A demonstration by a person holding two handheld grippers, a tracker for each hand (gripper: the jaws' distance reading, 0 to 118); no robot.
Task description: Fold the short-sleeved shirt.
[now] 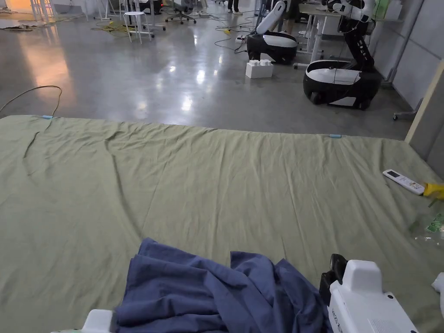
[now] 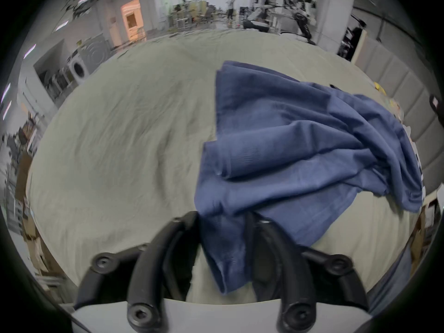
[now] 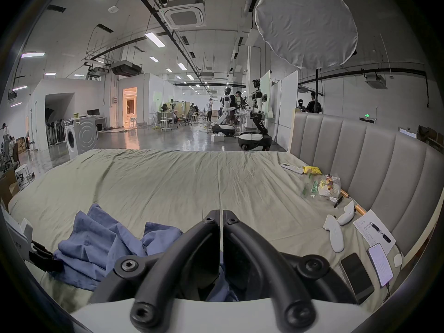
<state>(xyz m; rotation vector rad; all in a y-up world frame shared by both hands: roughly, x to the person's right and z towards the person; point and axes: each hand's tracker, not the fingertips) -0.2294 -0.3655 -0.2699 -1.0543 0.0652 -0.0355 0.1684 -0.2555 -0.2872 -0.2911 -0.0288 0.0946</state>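
A crumpled blue cotton short-sleeved shirt (image 1: pixel 217 290) lies bunched at the near edge of the bed, on its wrinkled olive-green bedsheet (image 1: pixel 208 182). The heap's long axis runs roughly left to right along that edge; which way the collar points cannot be told. In the left gripper view, the left gripper (image 2: pixel 222 220) has its jaws apart with a hanging fold of the shirt between them. In the right gripper view, the right gripper (image 3: pixel 221 214) has its jaws together, tips meeting, with blue cloth showing beneath them. A white remote control (image 1: pixel 403 181) lies well apart at the right.
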